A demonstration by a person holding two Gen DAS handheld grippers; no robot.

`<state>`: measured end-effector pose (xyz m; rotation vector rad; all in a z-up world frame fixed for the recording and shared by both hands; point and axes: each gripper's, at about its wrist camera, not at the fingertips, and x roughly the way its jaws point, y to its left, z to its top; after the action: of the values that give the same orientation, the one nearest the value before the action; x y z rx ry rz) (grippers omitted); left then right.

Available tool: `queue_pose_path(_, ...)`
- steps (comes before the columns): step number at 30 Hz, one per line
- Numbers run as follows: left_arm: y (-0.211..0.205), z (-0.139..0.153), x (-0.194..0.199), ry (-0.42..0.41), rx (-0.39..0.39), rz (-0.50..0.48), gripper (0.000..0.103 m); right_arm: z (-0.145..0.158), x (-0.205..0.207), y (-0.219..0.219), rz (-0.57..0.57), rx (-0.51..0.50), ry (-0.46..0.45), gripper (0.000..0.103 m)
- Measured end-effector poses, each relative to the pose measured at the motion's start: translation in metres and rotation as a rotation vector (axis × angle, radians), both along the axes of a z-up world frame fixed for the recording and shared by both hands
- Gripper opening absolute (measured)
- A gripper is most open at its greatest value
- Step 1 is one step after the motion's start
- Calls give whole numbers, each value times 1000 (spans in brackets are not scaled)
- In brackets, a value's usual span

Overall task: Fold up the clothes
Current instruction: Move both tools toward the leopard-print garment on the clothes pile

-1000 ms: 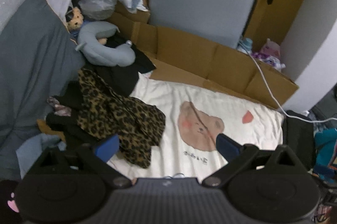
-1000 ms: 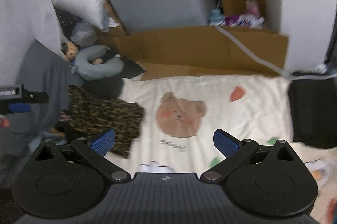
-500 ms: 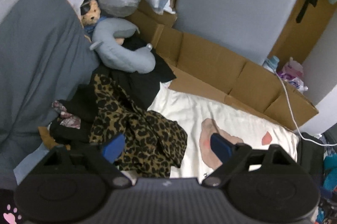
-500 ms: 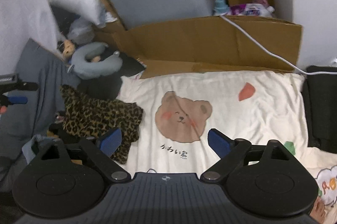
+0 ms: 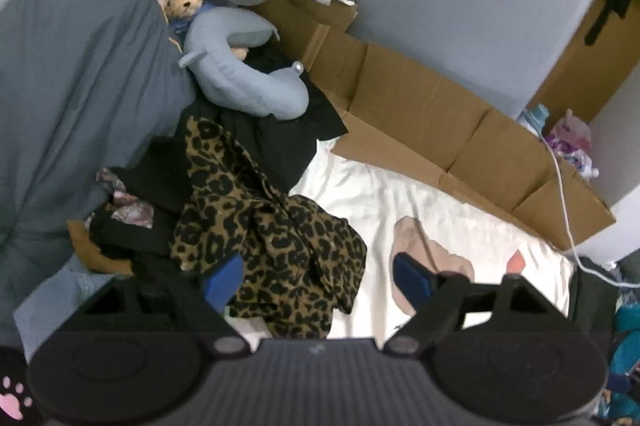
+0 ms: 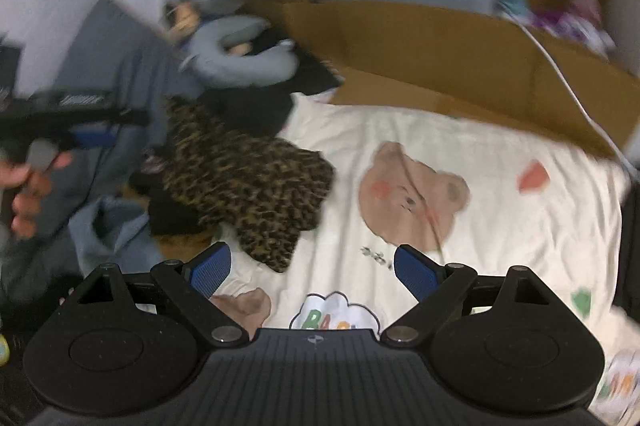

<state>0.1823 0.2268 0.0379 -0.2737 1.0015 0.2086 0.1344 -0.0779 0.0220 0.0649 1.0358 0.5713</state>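
Holding both claws spread and empty, you are hovering the left claw [image 5: 312, 276] and right claw [image 6: 312, 268] over the bed [image 6: 500, 226]. A crumpled leopard-print garment [image 5: 276, 238] is lying at the bed's left edge, tangled with black clothes [image 5: 264, 133]; a pinch risks dragging both.

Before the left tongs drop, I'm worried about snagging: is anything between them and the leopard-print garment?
Nothing visible. The left tongs are open right over the leopard-print garment, which lies on top of the black clothes. The neck pillow sits farther back, clear of it.
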Motion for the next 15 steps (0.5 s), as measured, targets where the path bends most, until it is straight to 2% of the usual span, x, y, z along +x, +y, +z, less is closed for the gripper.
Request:
queue_pose_path(4,6,-8,6,10,0,26,84,-9,12,30,104,4,-18,92)
queue_pose_path(8,20,-25,13,9,22,46,85,-37,28,52,164,11,-38,92)
queue_pose_path(15,41,-75,15,16,76,85,84,-110,57,67,132,183,-11,92)
